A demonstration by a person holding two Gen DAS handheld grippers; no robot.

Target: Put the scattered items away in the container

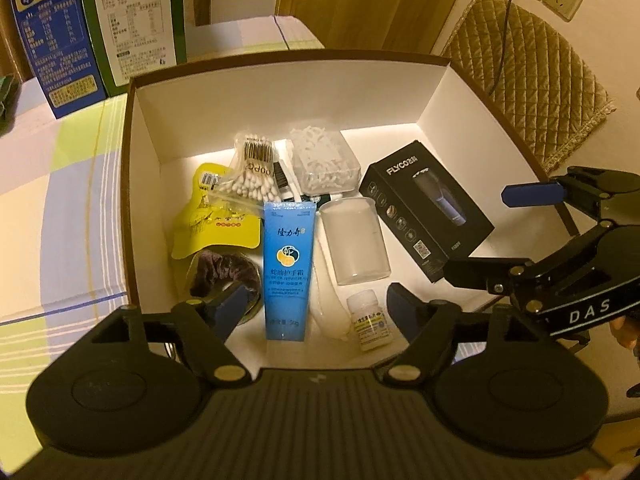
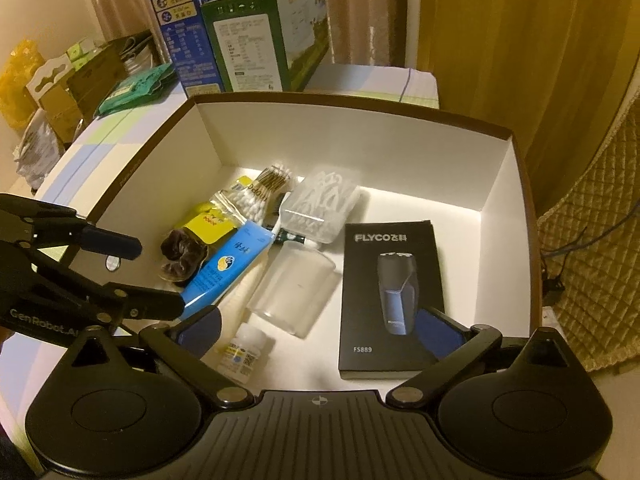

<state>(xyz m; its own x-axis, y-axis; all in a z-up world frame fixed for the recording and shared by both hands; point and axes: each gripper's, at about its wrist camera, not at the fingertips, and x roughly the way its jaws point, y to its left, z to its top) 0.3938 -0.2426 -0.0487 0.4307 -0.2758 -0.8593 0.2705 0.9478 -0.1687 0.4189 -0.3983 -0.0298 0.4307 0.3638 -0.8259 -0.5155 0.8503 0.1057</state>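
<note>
A brown-rimmed white box [image 1: 146,152] [image 2: 500,184] holds several items. Among them are a blue hand cream tube [image 1: 288,268] [image 2: 224,272], a small white bottle [image 1: 370,320] [image 2: 244,352], a clear cup [image 1: 356,240] [image 2: 292,292], a black shaver box [image 1: 428,208] [image 2: 392,296], cotton swabs [image 1: 252,176] and a floss pick case [image 1: 324,160]. My left gripper [image 1: 320,308] [image 2: 140,276] hangs open over the tube and bottle, its pads touching neither. My right gripper [image 2: 320,332] [image 1: 500,232] stands open above the shaver box's near end.
A yellow packet [image 1: 216,216] and a dark scrunchie [image 1: 224,272] lie at the box's left. Blue [image 2: 180,28] and green [image 2: 272,32] milk cartons stand behind it on the striped tablecloth [image 1: 60,200]. A quilted chair cushion [image 1: 532,80] is at right.
</note>
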